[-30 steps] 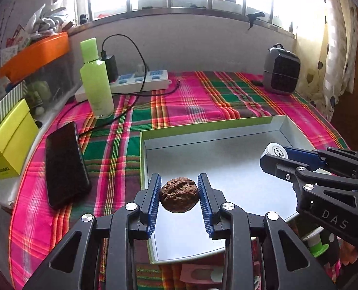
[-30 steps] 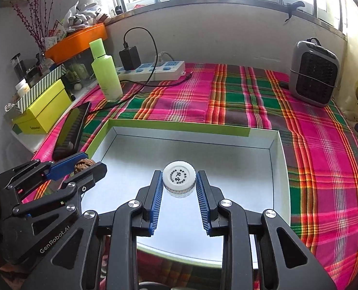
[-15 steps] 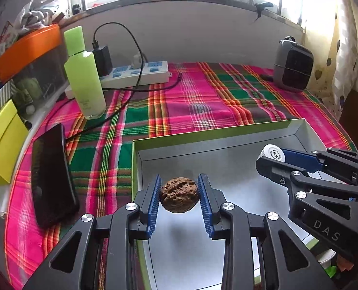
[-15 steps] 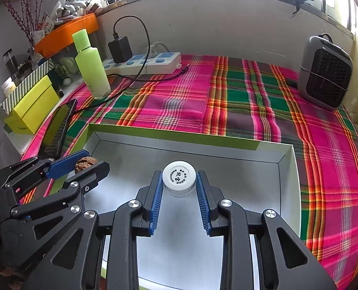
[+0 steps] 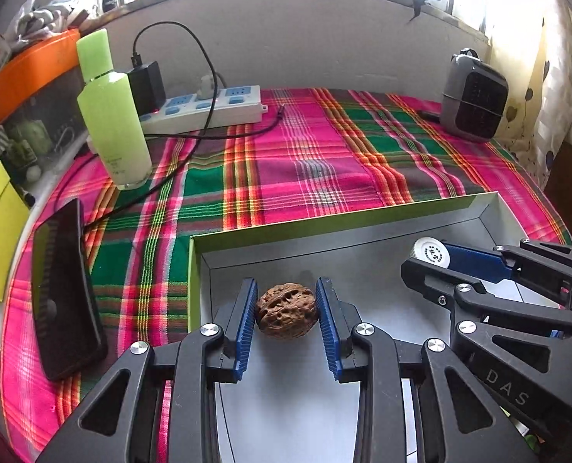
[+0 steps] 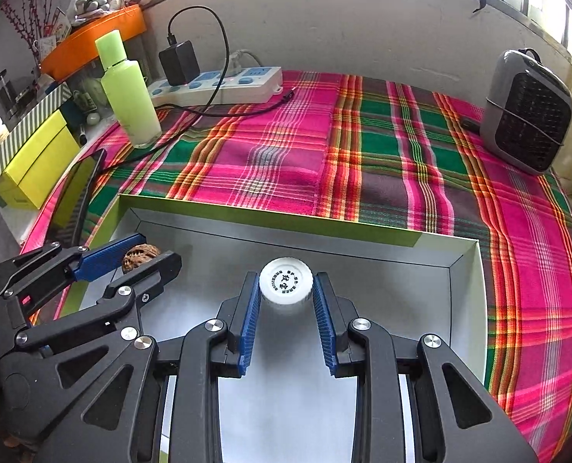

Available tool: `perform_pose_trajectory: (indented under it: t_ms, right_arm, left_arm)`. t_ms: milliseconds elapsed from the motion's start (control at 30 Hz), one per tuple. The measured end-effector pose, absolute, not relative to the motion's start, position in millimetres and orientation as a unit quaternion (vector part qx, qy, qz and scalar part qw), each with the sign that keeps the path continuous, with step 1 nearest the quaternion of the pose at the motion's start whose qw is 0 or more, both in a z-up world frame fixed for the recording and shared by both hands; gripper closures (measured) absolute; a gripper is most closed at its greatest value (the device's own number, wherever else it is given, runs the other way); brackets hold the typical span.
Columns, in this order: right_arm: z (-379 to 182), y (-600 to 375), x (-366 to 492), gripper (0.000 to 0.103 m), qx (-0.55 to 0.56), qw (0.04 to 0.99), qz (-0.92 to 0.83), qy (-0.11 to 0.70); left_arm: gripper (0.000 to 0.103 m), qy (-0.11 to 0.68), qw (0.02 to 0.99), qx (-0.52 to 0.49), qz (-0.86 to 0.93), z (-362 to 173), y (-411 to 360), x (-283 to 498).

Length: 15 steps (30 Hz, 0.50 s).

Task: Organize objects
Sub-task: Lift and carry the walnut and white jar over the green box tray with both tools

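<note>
Here the walnut (image 5: pixel 285 316) is brown, deeply wrinkled and roughly oval, pinched between the blue ribbed pads of the left hand-held gripper (image 5: pixel 286 318), above the near-left part of the shallow box (image 5: pixel 324 223). That box has a green outer rim and a pale grey inside, and it lies on the desk under a pink, green and orange plaid cloth (image 6: pixel 270 162). The right hand-held gripper (image 6: pixel 286 301) is clamped on a small white bottle (image 6: pixel 286 283), whose round ribbed cap carries a ring of dark printed characters; it hangs over the middle of the box, to the right of the walnut. Left of the box a dark phone (image 5: pixel 64 293) lies flat on the cloth. Beyond the box stand a pale green bottle (image 5: pixel 112 115), a white power strip (image 5: pixel 205 110) with a black charger (image 5: pixel 145 83) and trailing cable, and at far right a small grey heater (image 6: pixel 527 115). Nothing lies on the box floor below either gripper.
</note>
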State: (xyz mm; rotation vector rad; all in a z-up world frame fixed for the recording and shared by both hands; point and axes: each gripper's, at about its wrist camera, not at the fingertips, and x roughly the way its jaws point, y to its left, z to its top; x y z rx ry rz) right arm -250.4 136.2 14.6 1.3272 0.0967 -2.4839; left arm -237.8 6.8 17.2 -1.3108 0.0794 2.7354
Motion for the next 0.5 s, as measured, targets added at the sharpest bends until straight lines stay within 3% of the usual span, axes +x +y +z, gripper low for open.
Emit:
perform_pose_trajectory:
  t_ms: [500]
  right_arm:
    - [13.3, 135.9, -253.1, 0.074, 0.471, 0.158, -0.867, 0.036]
  left_arm:
    - [0.073, 0.046, 0.047, -0.44, 0.896, 14.6, 11.2, -241.0]
